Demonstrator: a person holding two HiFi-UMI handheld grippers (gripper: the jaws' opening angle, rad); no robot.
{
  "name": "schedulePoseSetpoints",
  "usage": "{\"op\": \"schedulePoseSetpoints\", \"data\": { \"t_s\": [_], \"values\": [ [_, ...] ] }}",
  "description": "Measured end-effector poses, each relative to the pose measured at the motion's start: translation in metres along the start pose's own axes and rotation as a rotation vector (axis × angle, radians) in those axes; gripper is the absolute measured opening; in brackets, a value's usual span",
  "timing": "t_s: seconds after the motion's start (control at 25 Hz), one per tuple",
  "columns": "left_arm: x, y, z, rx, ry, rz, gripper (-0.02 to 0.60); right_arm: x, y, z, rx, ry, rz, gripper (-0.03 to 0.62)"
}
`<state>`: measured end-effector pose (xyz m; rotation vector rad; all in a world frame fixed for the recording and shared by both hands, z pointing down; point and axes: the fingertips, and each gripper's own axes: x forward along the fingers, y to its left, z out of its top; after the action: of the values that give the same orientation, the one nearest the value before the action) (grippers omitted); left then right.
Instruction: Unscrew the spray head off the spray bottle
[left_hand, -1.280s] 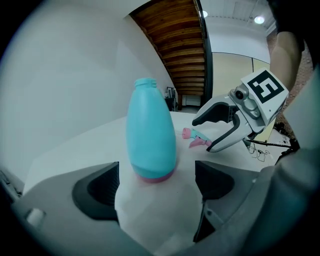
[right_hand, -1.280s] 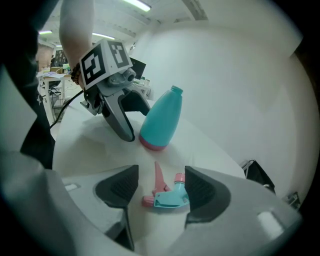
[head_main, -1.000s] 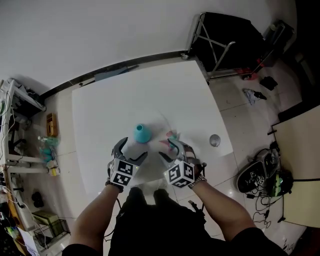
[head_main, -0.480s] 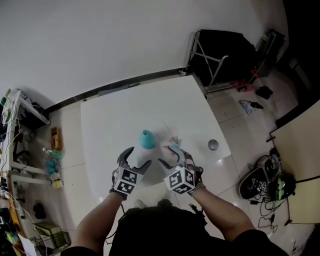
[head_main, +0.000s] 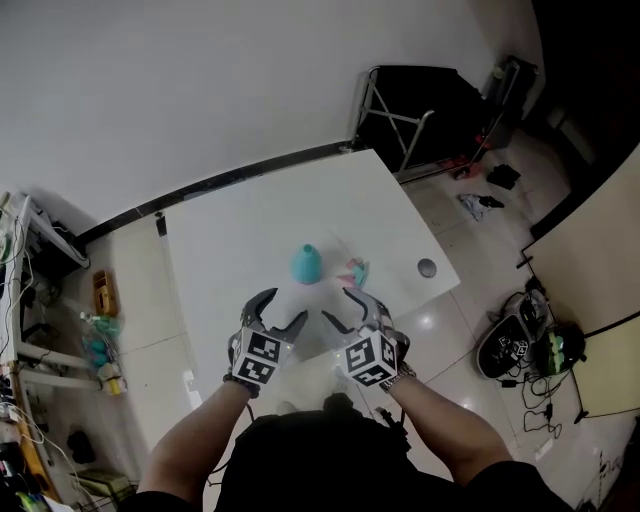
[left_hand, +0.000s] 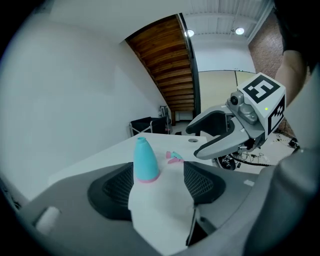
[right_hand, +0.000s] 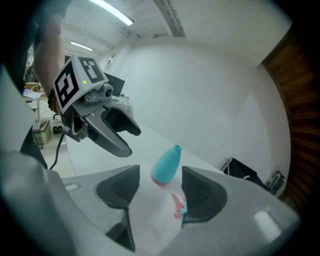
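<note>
A teal cone-shaped spray bottle (head_main: 307, 264) with a pink base stands upright on the white table (head_main: 230, 250), its neck bare. The pink and teal spray head (head_main: 354, 272) lies on the table just right of it. My left gripper (head_main: 280, 312) hovers on the near side of the bottle; its jaws have just been closing, they still stand apart and nothing is between them. My right gripper (head_main: 342, 308) is open beside it, near the spray head, and holds nothing. The left gripper view shows the bottle (left_hand: 145, 160) and head (left_hand: 174, 157) beyond the jaws; in the right gripper view the bottle (right_hand: 166, 165) and head (right_hand: 179, 205) also show.
A small round metal piece (head_main: 427, 267) lies near the table's right edge. A black folding rack (head_main: 410, 100) stands behind the table's far right corner. Shelves (head_main: 40, 300) line the left wall, and cables and a bag (head_main: 520, 345) lie on the floor at right.
Both grippers have lifted and drawn back from the bottle toward the person. The left gripper's jaws stand narrower than before. The bottle and spray head stay on the table.
</note>
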<state>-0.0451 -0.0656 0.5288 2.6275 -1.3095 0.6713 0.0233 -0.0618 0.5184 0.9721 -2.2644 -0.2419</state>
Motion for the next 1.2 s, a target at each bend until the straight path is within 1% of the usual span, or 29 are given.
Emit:
{"op": "schedulePoseSetpoints", "data": {
  "t_s": [0.12, 0.24, 0.36, 0.52, 0.56, 0.68, 0.84, 0.92, 1.04, 1.2],
  "values": [
    [-0.019, -0.002, 0.011, 0.002, -0.037, -0.025, 0.311, -0.013, 0.01, 0.011, 0.037, 0.004, -0.033, 0.218],
    [-0.04, -0.007, 0.026, 0.0, -0.086, -0.054, 0.281, -0.027, 0.017, 0.026, 0.07, -0.014, -0.07, 0.177],
    [-0.058, -0.013, 0.046, -0.013, -0.142, -0.076, 0.232, -0.043, 0.017, 0.041, 0.087, -0.037, -0.101, 0.136],
    [-0.079, -0.024, 0.074, -0.034, -0.206, -0.093, 0.17, -0.064, 0.01, 0.059, 0.118, -0.072, -0.139, 0.059],
    [-0.083, -0.027, 0.079, -0.036, -0.218, -0.095, 0.161, -0.07, 0.008, 0.063, 0.13, -0.081, -0.144, 0.044],
    [-0.093, -0.038, 0.093, -0.041, -0.238, -0.095, 0.104, -0.085, 0.001, 0.07, 0.166, -0.103, -0.146, 0.001],
    [-0.098, -0.058, 0.098, -0.075, -0.203, -0.108, 0.017, -0.101, -0.002, 0.072, 0.194, -0.116, -0.117, -0.008],
    [-0.099, -0.067, 0.101, -0.079, -0.203, -0.106, 0.017, -0.109, -0.003, 0.074, 0.203, -0.132, -0.095, -0.008],
    [-0.095, -0.074, 0.103, -0.084, -0.208, -0.081, 0.017, -0.117, -0.005, 0.075, 0.221, -0.16, -0.067, -0.008],
    [-0.092, -0.081, 0.102, -0.095, -0.186, -0.059, 0.017, -0.121, -0.007, 0.074, 0.238, -0.186, -0.046, -0.008]
  ]
}}
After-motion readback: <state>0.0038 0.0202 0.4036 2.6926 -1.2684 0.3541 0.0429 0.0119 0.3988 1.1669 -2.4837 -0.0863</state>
